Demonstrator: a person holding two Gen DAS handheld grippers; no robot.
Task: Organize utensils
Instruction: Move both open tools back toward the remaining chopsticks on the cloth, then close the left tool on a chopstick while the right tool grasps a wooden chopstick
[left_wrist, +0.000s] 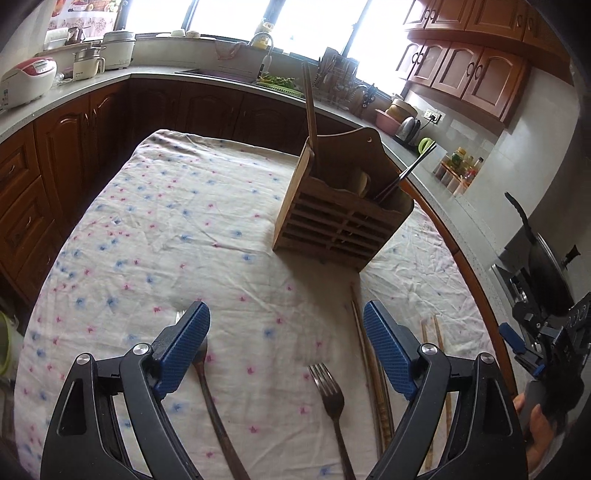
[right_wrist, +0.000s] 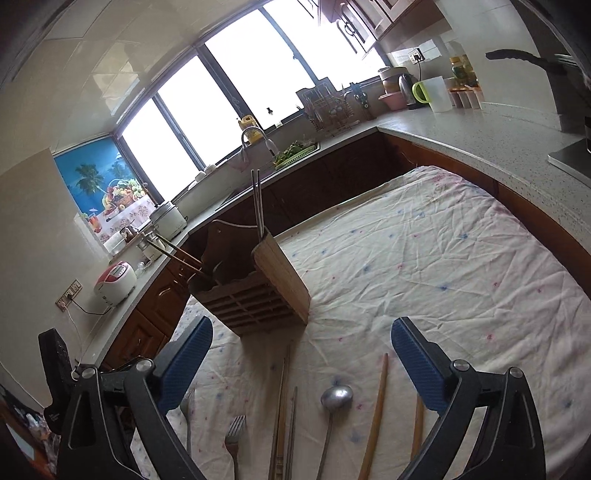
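A wooden holder (left_wrist: 332, 221) stands on the cloth-covered table (left_wrist: 166, 221), toward its far side. In it, 1 pair of chopsticks (left_wrist: 308, 107) rises at its left end and another pair (left_wrist: 410, 170) leans out to the right. Nearer the cameras, loose utensils lie side by side on the cloth: 2 forks (right_wrist: 236, 439), chopsticks (right_wrist: 282, 413), a ladle (right_wrist: 334, 402) and wooden sticks (right_wrist: 376, 417) to its right. Counters run behind and along both sides.
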